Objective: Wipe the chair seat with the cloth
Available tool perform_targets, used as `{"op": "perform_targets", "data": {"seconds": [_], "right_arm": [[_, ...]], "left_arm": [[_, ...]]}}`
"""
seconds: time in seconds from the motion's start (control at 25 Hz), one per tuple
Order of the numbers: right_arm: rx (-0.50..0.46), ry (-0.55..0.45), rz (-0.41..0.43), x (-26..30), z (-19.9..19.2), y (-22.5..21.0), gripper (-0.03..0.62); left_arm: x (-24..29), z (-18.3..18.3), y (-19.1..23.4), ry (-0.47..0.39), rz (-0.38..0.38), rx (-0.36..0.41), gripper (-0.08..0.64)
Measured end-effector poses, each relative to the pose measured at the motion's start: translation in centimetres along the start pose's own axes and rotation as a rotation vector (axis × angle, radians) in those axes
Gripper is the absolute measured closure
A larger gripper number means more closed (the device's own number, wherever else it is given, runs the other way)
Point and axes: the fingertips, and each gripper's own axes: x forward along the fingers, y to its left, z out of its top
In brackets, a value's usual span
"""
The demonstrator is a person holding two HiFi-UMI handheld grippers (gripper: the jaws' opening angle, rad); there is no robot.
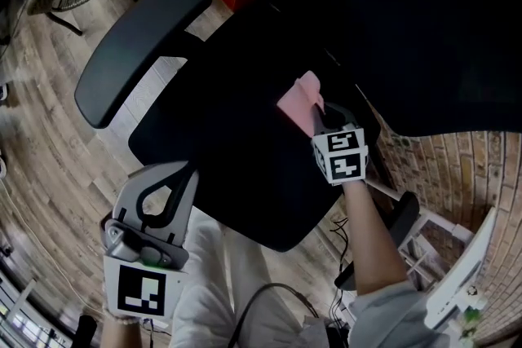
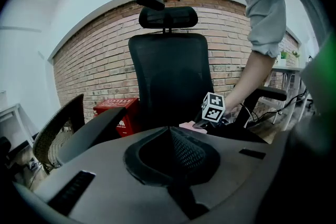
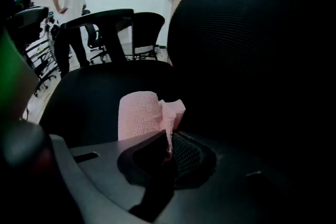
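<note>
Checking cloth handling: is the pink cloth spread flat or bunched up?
Bunched up: the cloth is folded over itself, pinched in the right hand-held gripper, whose jaws are shut.

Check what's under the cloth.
The black seat lies below the cloth, pinched in the right gripper. The patch directly beneath is covered, so contact can't be told.
</note>
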Motion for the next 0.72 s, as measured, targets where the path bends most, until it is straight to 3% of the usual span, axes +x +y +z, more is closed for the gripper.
{"op": "perform_targets", "data": {"seconds": [0.16, 0.4, 0.72], "right_arm": [[0.041, 0.024, -0.083, 0.3, -0.6, -4.5, 0.537], [0.022, 0.096, -0.162, -0.2, -1.9, -9.5, 0.537], [0.142, 0.095, -0.185, -1.2, -3.1, -8.7, 0.537]], "left_arm": [[0.4, 0.3, -0.4, -0.007, -0.028, 0.011, 0.541], [0.9, 0.5, -0.5, -0.004, -0.041, 0.016, 0.541], [1.1, 0.6, -0.4, -0.002, -0.044, 0.02, 0.541]]}}
